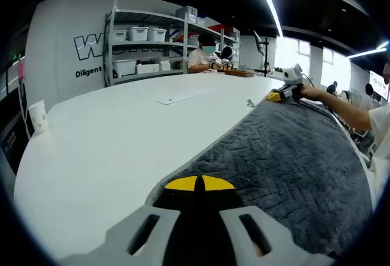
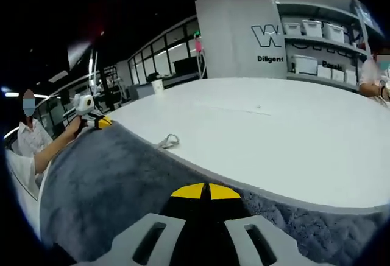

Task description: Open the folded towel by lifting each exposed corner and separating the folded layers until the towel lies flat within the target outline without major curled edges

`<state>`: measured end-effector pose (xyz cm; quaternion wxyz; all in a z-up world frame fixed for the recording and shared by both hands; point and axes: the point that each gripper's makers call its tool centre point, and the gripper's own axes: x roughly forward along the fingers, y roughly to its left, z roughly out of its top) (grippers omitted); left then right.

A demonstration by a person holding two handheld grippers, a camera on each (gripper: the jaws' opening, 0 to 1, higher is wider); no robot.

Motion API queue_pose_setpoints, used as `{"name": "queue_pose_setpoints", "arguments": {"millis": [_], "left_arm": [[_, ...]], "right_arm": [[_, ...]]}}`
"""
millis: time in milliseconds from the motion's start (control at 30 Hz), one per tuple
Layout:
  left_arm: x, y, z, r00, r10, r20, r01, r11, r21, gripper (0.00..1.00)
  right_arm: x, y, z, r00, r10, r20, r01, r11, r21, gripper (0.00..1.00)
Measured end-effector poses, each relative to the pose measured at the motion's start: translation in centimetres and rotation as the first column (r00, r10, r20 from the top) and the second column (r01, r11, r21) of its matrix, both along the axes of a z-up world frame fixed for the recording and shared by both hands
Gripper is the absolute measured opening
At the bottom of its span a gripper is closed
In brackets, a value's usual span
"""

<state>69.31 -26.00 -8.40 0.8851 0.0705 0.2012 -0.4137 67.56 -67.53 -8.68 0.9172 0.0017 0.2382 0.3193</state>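
A dark grey towel [image 1: 286, 162] lies spread over the right part of the white table [image 1: 109, 150]. My left gripper [image 1: 200, 184] is low at the towel's near edge, its yellow-tipped jaws pressed together on the fabric. At the towel's far corner, the right gripper [image 1: 285, 94] is held by a hand. In the right gripper view the towel [image 2: 116, 187] runs away to the left. My right gripper [image 2: 206, 191] is shut on its edge. The left gripper [image 2: 92, 119] sits at the towel's far end in a person's hand.
A paper cup [image 1: 38, 117] stands near the table's left edge. A small metal loop [image 2: 169, 140] lies just beyond the towel's edge. Shelves with white bins [image 1: 146, 47] stand behind the table, and people sit at its far end [image 1: 204, 56].
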Motion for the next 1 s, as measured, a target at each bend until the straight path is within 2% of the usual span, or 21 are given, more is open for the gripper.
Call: {"name": "queue_pose_setpoints", "arguments": {"millis": [267,533,700,833,933,1000], "left_arm": [[-0.1,-0.1,0.0,1.0,0.0,0.0,0.0,1.0,0.001,0.0],[-0.1,-0.1,0.0,1.0,0.001,-0.001,-0.001,1.0,-0.002,0.0],[-0.3,-0.2,0.0,1.0,0.0,0.002,0.0,1.0,0.002,0.0],[-0.2,-0.1,0.0,1.0,0.001,-0.001,-0.001,1.0,-0.003,0.0],[-0.2,-0.1,0.0,1.0,0.001,-0.002,-0.001,1.0,-0.003,0.0],[-0.1,-0.1,0.0,1.0,0.002,-0.002,-0.002,1.0,-0.005,0.0]], "right_arm": [[0.2,-2.1,-0.1,0.999,-0.035,0.003,0.035,0.999,0.01,0.0],[0.3,-2.3,0.0,0.999,-0.045,0.007,0.045,0.999,0.03,0.0],[0.2,-2.5,0.0,0.999,-0.04,0.02,0.04,0.999,0.011,0.0],[0.2,-3.8,-0.1,0.997,-0.073,0.021,0.073,0.997,-0.006,0.0],[0.2,-4.2,0.0,0.997,-0.076,0.01,0.076,0.996,0.042,0.0],[0.0,-4.4,0.0,0.997,-0.076,0.02,0.075,0.997,0.03,0.0]]}}
